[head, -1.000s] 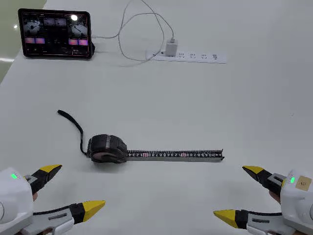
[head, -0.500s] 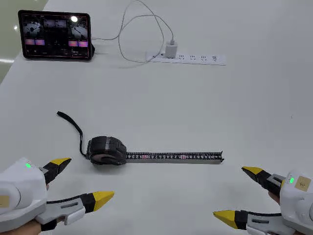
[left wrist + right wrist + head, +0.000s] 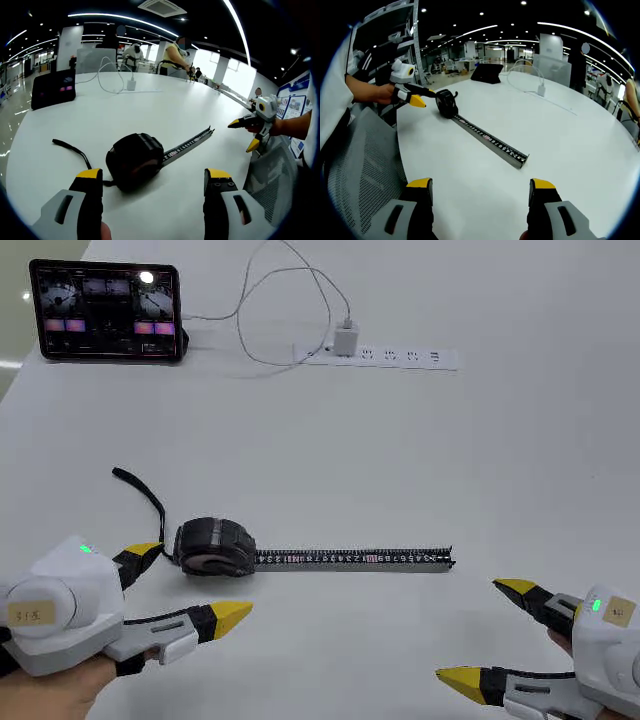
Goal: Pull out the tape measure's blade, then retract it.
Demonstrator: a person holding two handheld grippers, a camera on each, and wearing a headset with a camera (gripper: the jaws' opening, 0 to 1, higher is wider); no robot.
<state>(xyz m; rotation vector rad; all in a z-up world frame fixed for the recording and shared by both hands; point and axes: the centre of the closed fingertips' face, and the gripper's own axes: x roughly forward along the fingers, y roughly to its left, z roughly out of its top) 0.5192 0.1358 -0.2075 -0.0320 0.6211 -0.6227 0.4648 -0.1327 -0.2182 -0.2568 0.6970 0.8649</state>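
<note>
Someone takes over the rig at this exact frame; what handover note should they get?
Left gripper: open, empty, just short of the tape measure case.
Right gripper: open, empty, near the free end of the blade, not touching it.
The blade is pulled out and lies flat on the table.
Done: pull-out. Left: retract the blade, probably by holding the case first.

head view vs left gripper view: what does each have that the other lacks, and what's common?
Head view adds the left gripper from outside: white body, open fingers. Left gripper view adds people beyond the bench, ceiling light strips and a mesh chair back. Common: tape measure with its blade out flat, its strap, the tablet, charger, cable, and the open right gripper.
</note>
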